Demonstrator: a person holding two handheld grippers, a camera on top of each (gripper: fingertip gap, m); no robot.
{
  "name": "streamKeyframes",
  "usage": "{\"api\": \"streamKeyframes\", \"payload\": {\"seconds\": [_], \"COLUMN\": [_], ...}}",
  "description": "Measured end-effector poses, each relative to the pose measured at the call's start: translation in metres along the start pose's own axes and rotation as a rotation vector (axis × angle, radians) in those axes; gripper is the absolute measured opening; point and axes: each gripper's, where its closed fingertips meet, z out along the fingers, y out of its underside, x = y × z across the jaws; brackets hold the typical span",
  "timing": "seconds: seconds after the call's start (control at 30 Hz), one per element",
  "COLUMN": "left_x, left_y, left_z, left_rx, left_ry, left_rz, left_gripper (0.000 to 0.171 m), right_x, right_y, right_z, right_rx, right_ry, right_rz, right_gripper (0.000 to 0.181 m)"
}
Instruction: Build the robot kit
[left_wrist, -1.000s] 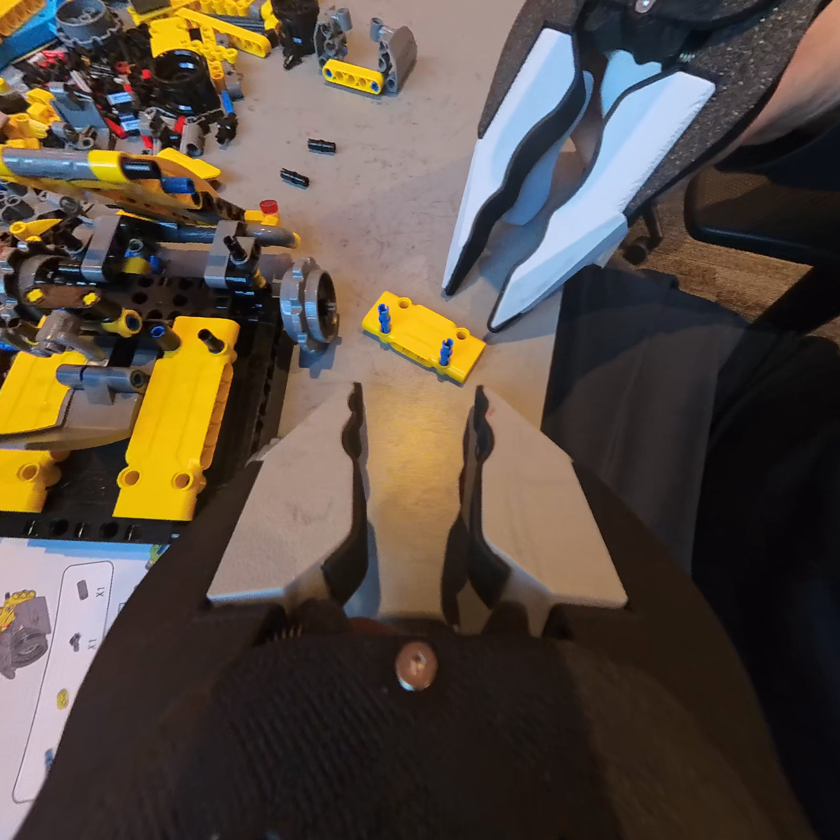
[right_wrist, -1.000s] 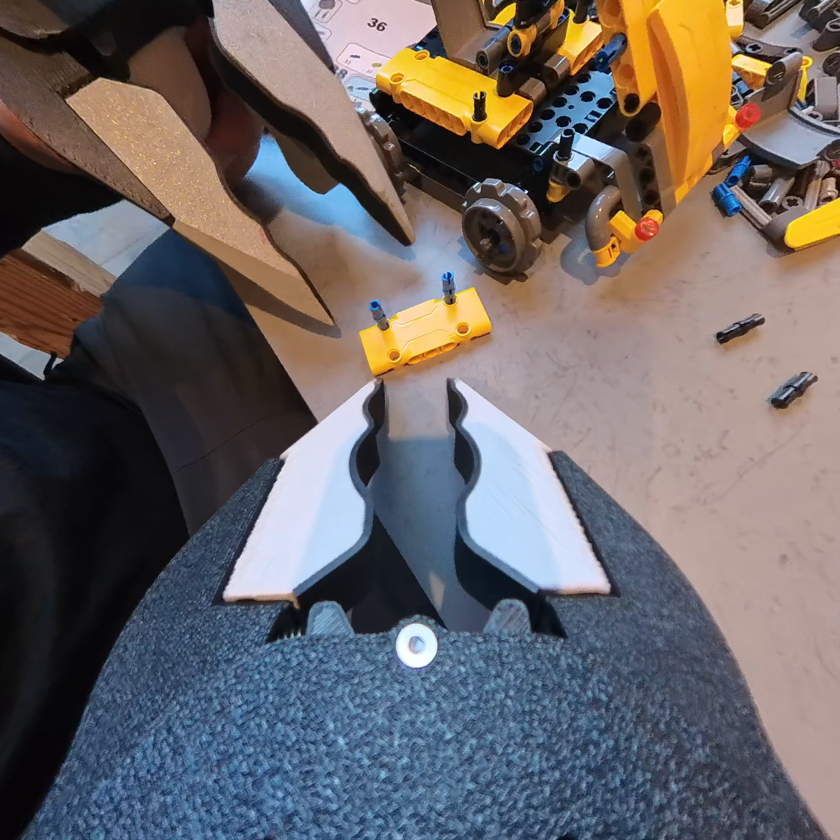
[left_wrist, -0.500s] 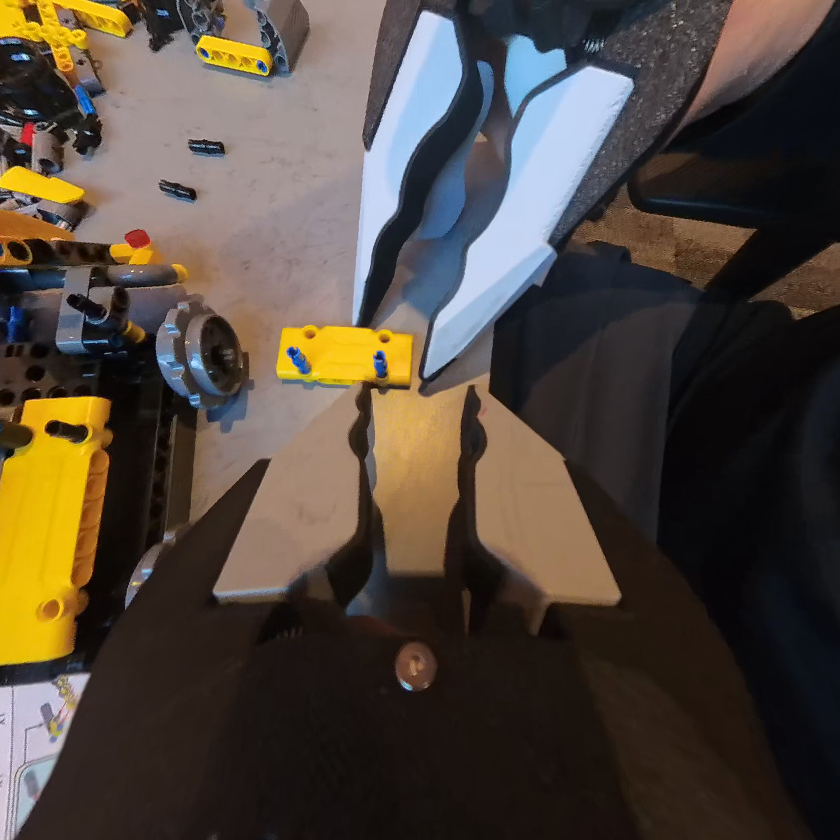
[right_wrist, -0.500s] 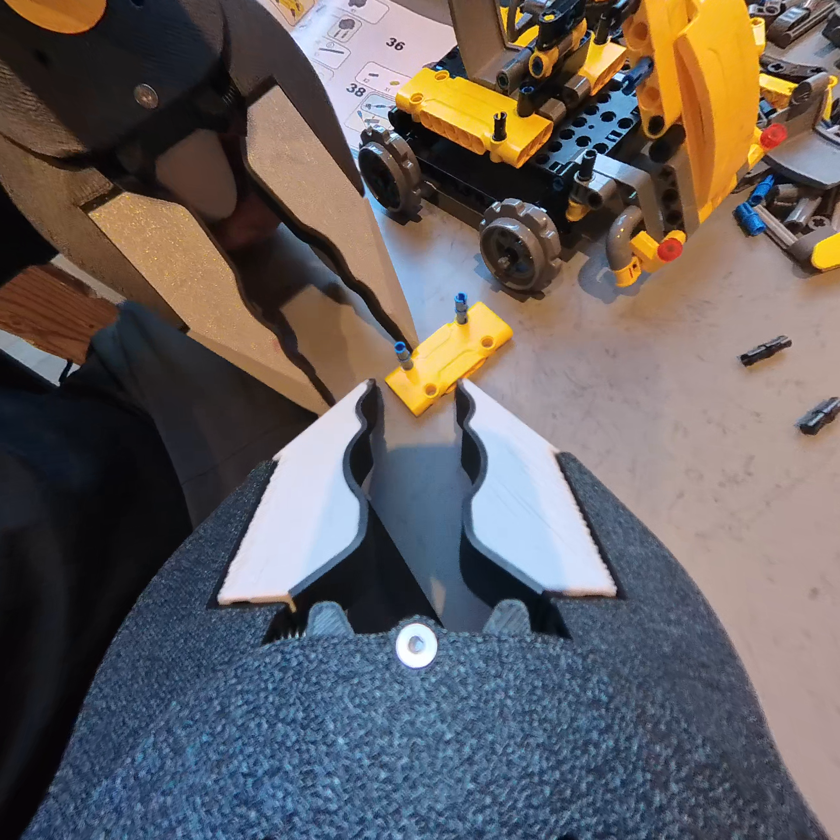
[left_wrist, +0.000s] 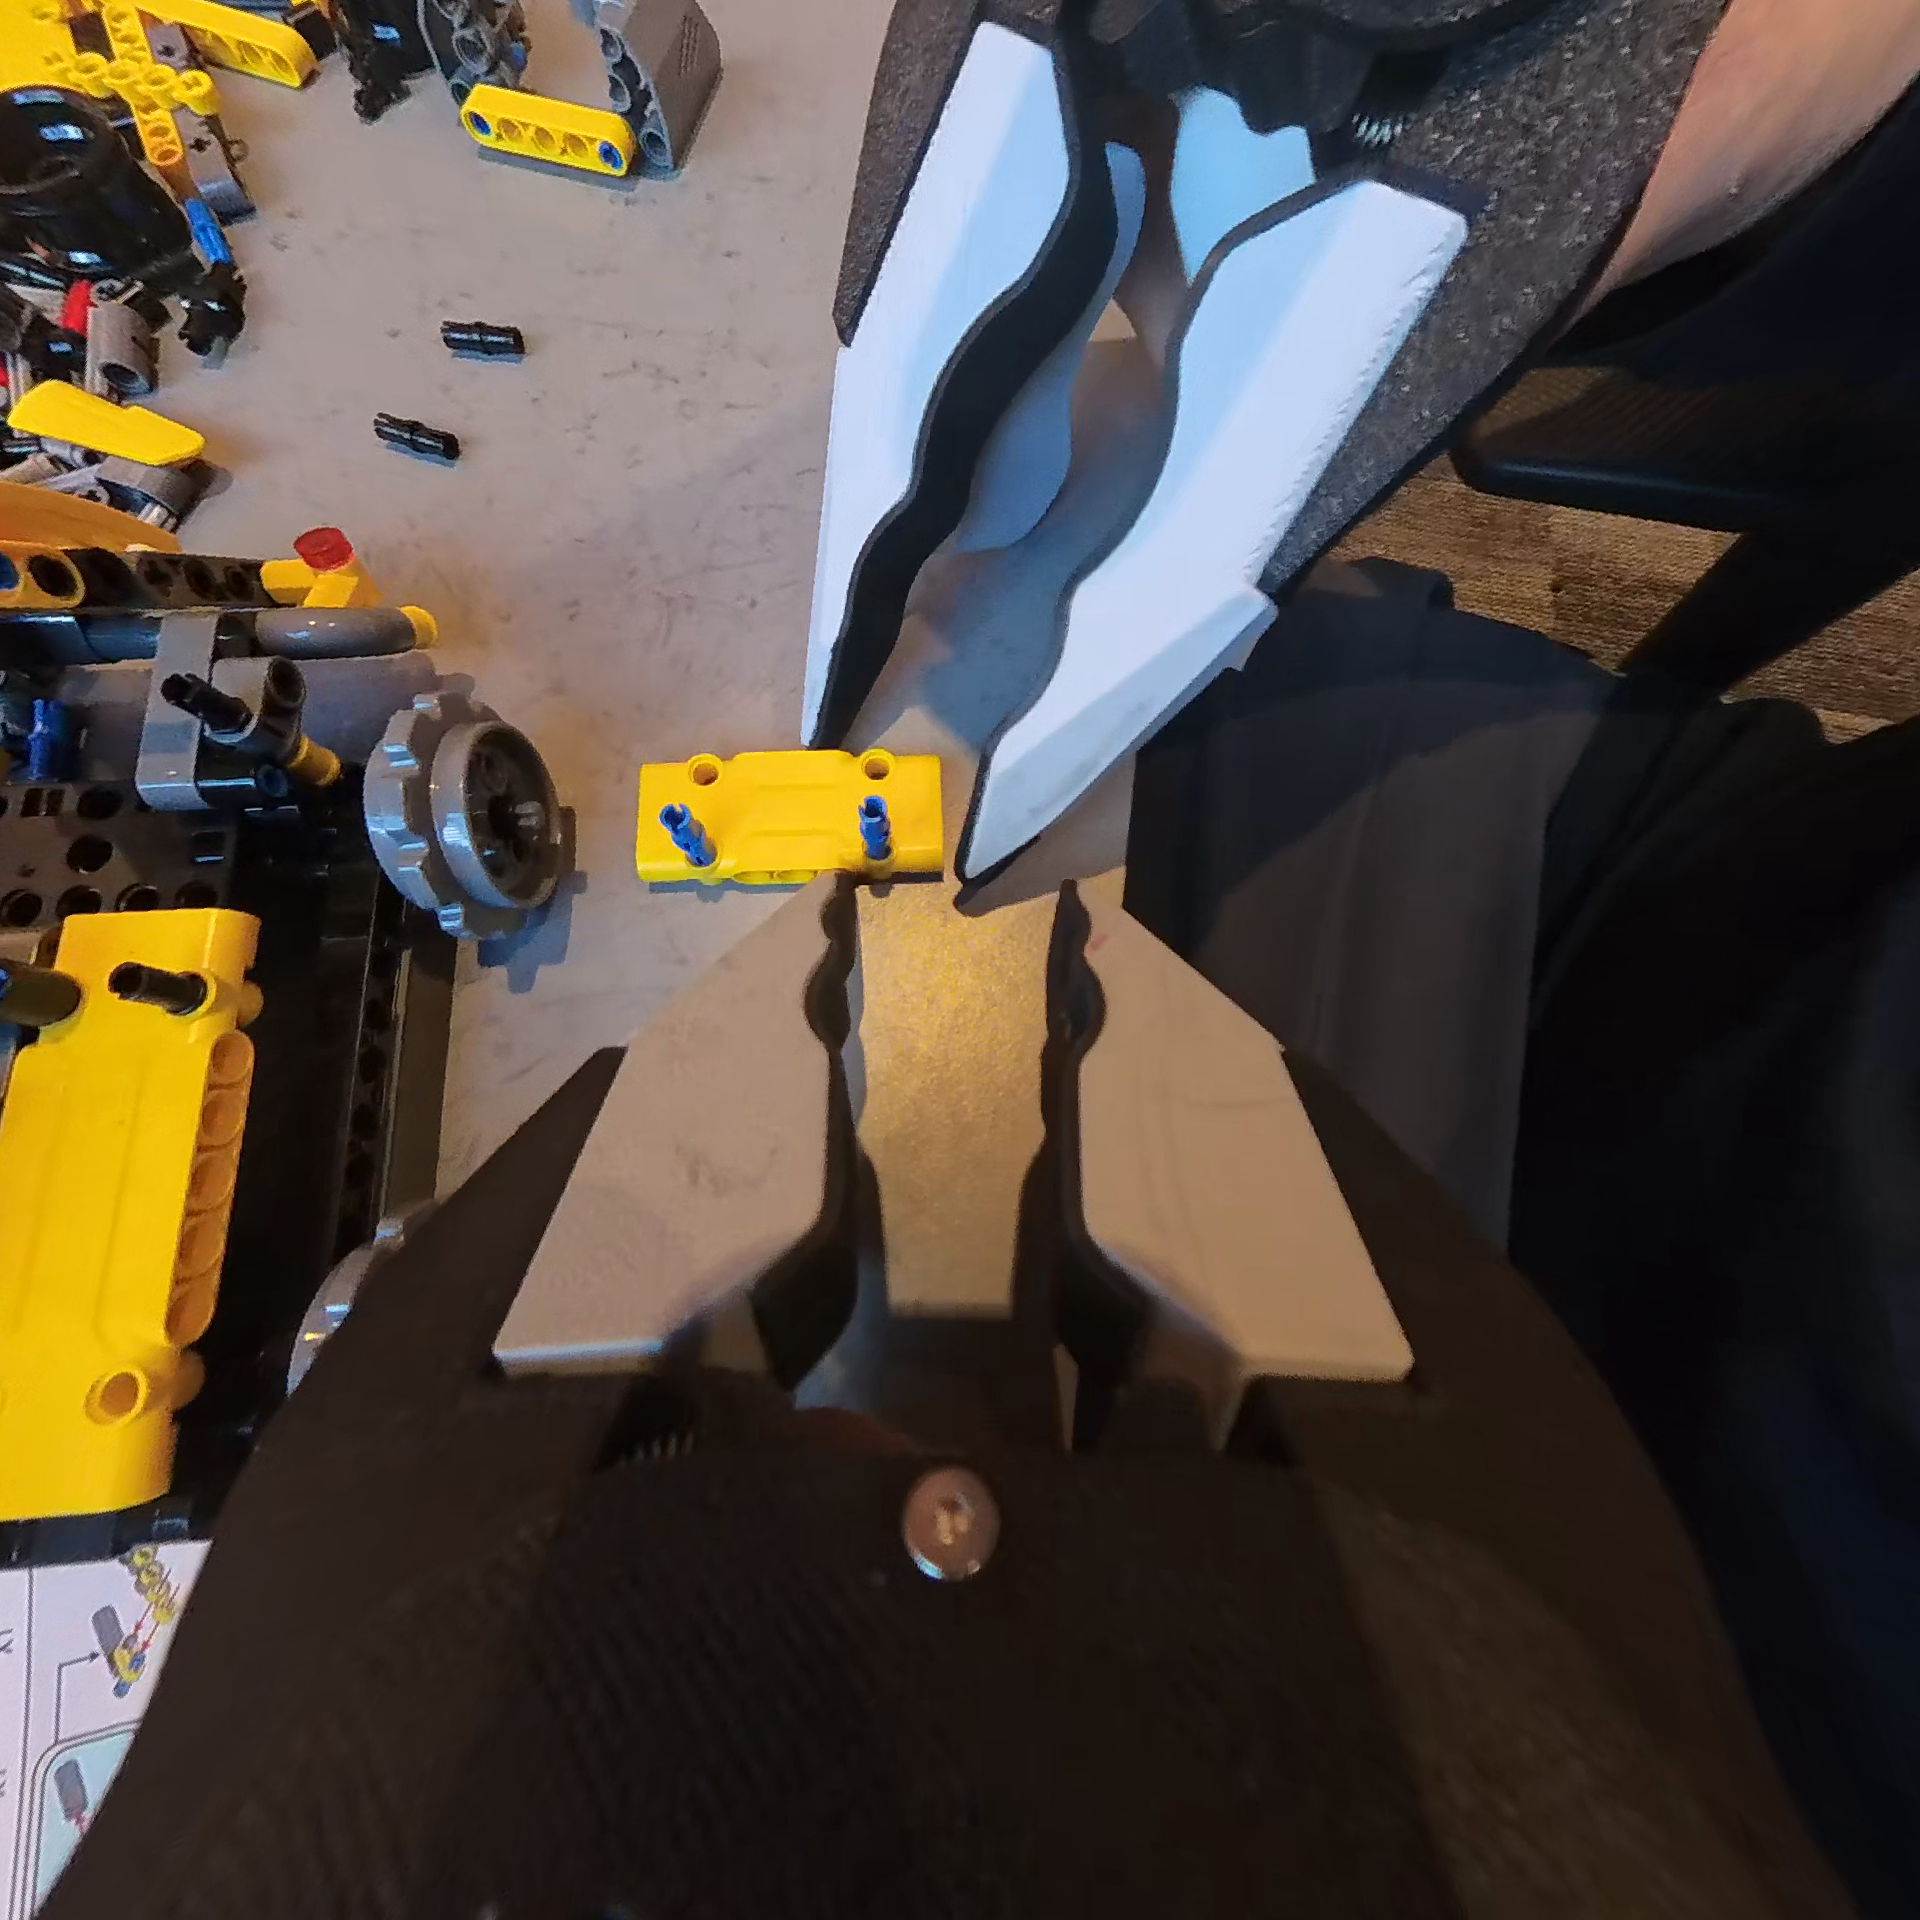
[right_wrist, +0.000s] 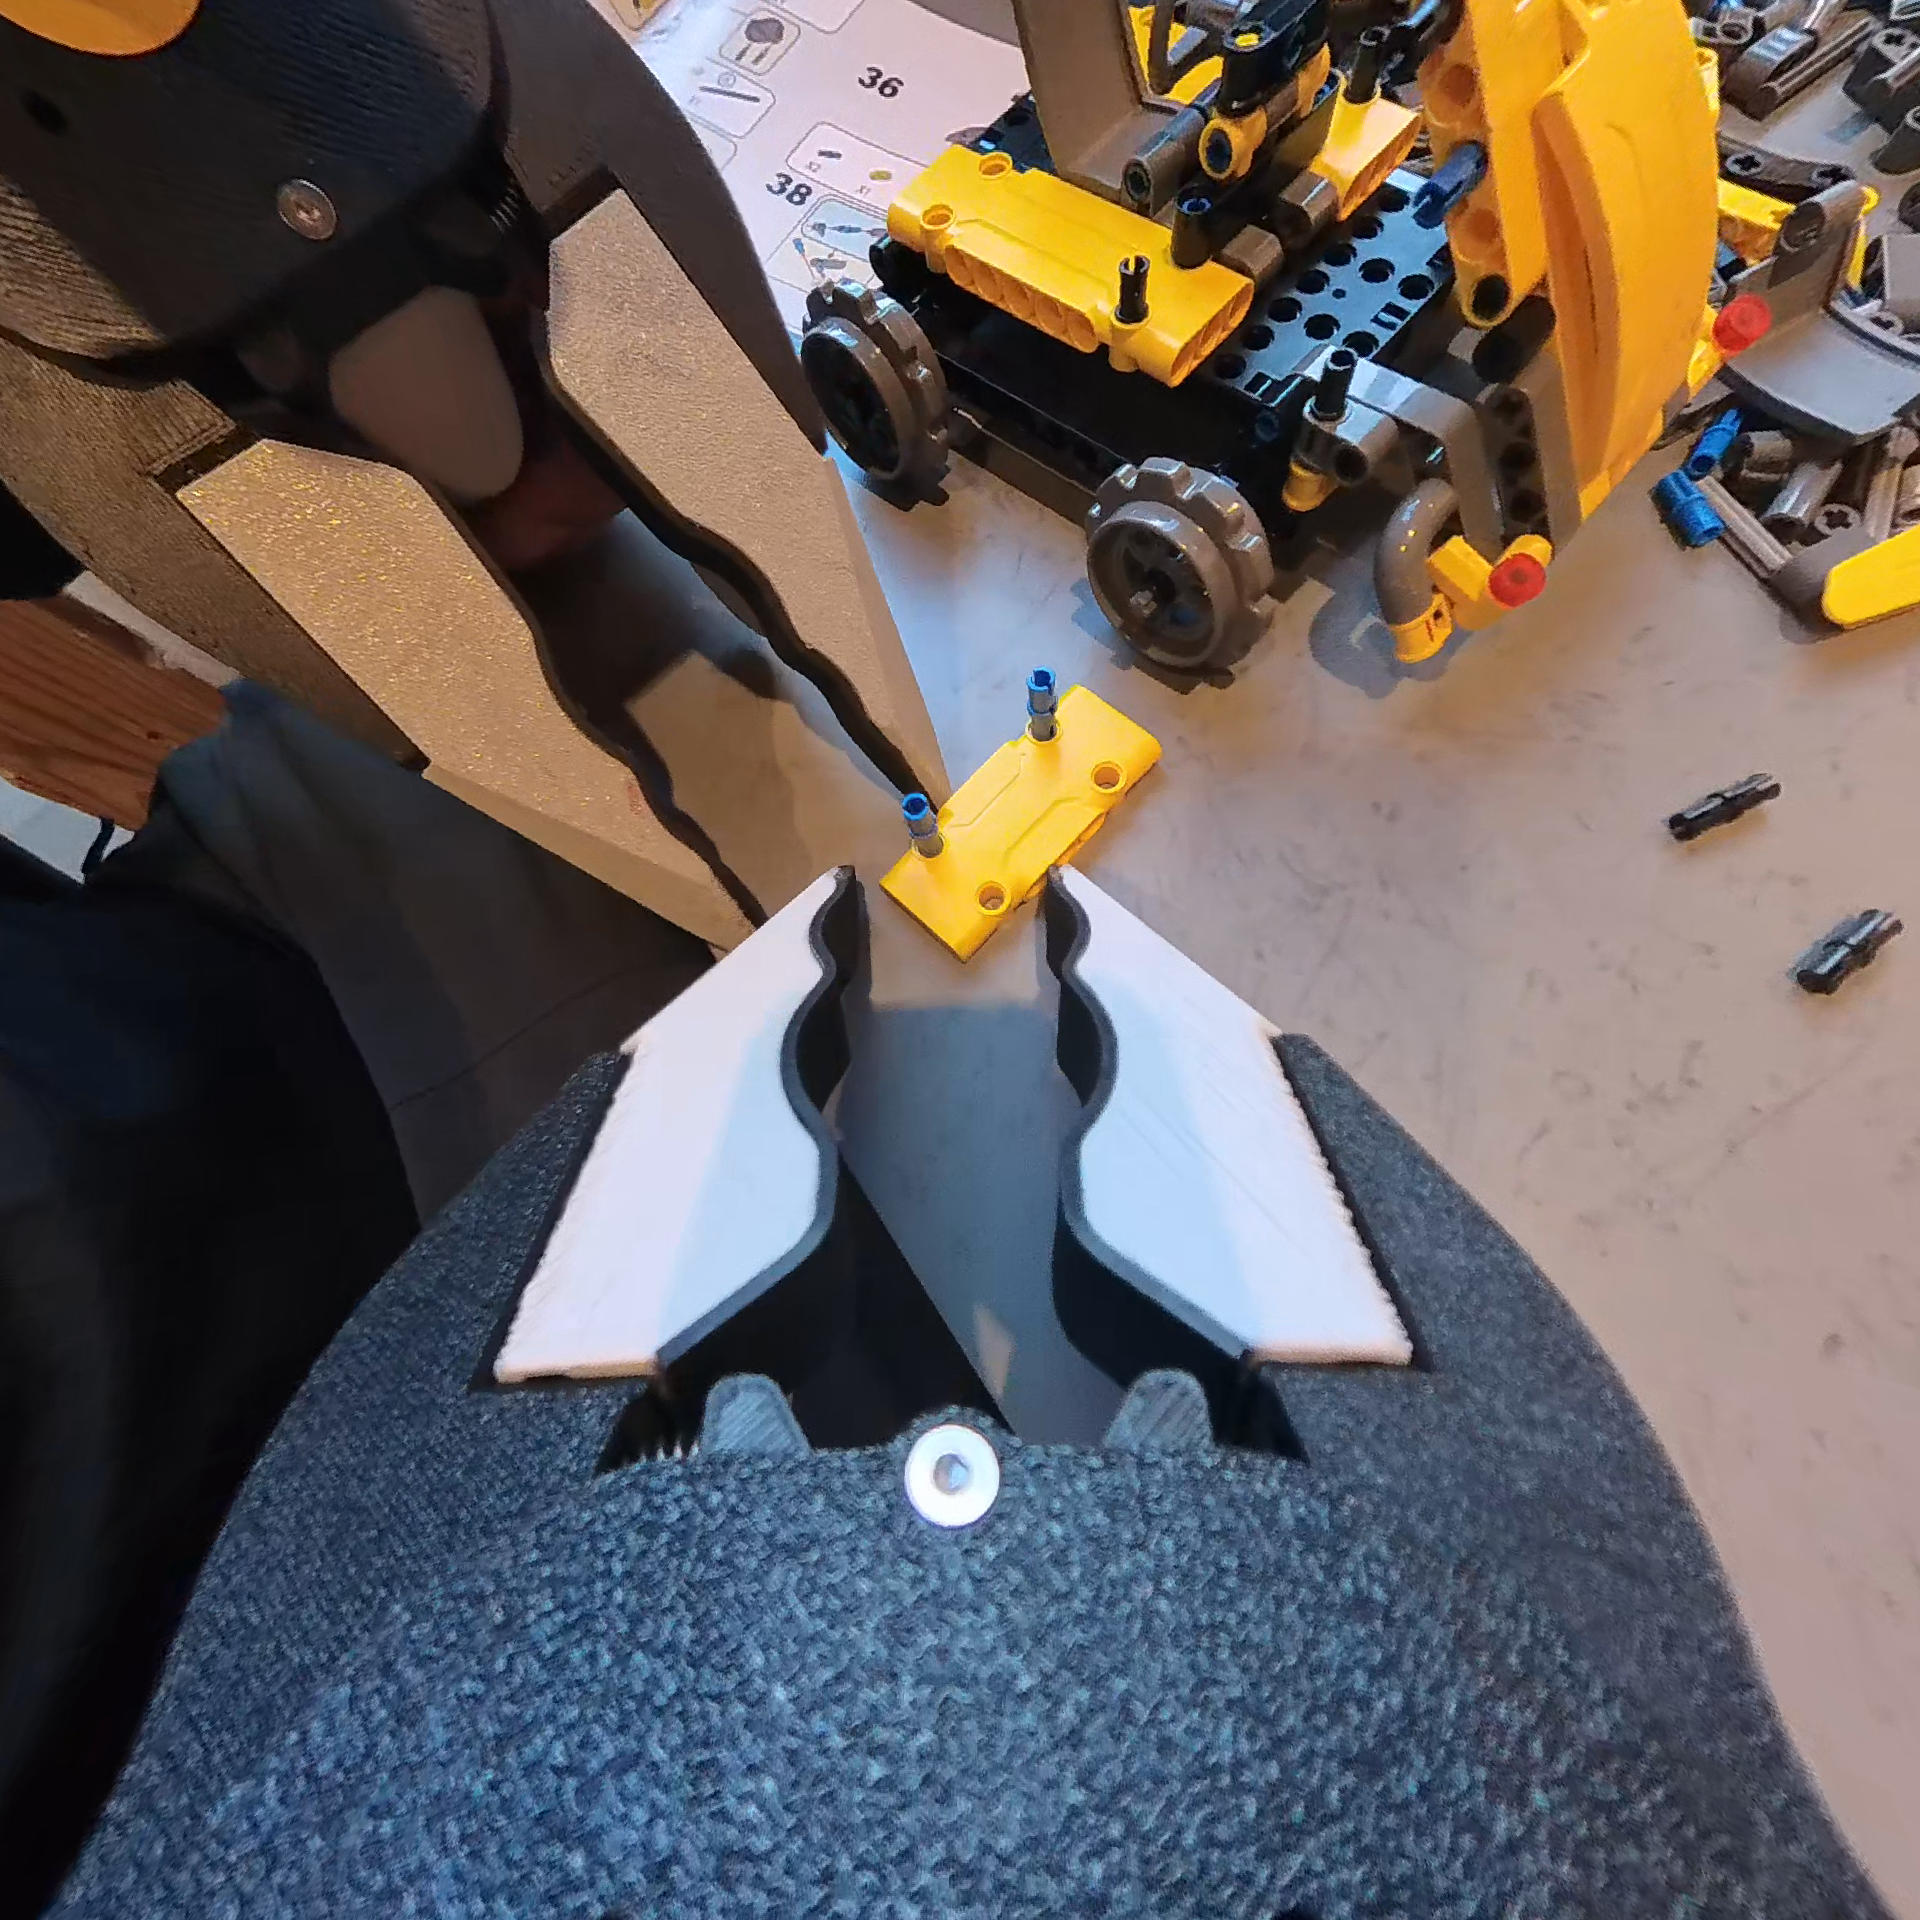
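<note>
A small yellow panel (left_wrist: 774, 821) with two upright blue pins lies flat on the grey table near its edge. My left gripper (left_wrist: 954, 899) is open and empty. Its left fingertip (left_wrist: 836, 904) is at the panel's near edge, beside one blue pin. My right gripper (right_wrist: 951, 883) is open and empty, and the near end of the panel (right_wrist: 1023, 821) lies between its white fingertips. In the left wrist view the right gripper (left_wrist: 899, 800) comes in from the far side and straddles the panel's right end. The left gripper (right_wrist: 831, 847) also shows in the right wrist view.
A part-built yellow and black vehicle model (right_wrist: 1195, 312) with grey wheels (left_wrist: 468, 821) stands just left of the panel. Two black pins (left_wrist: 481, 338) lie loose beyond it. Loose parts (left_wrist: 94, 260) are piled at the far left. An instruction booklet (right_wrist: 831, 114) lies by the model. A person's dark trouser leg (left_wrist: 1351, 935) is at the table edge. Left and right tips are no more than a few centimetres apart.
Both grippers have moved in on the yellow panel from opposite sides, until their fingertips reach it. Both stayed open.
</note>
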Motion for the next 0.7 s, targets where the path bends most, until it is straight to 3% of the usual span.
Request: {"api": "streamKeyframes", "payload": {"seconds": [0.4,0.7], "left_x": [0.0,0.001], "left_y": [0.0,0.0], "left_z": [0.0,0.0], "left_rx": [0.002,0.003], "left_ry": [0.007,0.015], "left_rz": [-0.008,-0.007], "left_gripper": [0.037,0.039], "right_x": [-0.001,-0.003], "right_y": [-0.002,-0.018], "right_z": [-0.003,-0.007], "right_rx": [0.012,0.11], "right_ry": [-0.011,-0.083], "right_rz": [0.001,0.104], "right_gripper": [0.036,0.034]}}
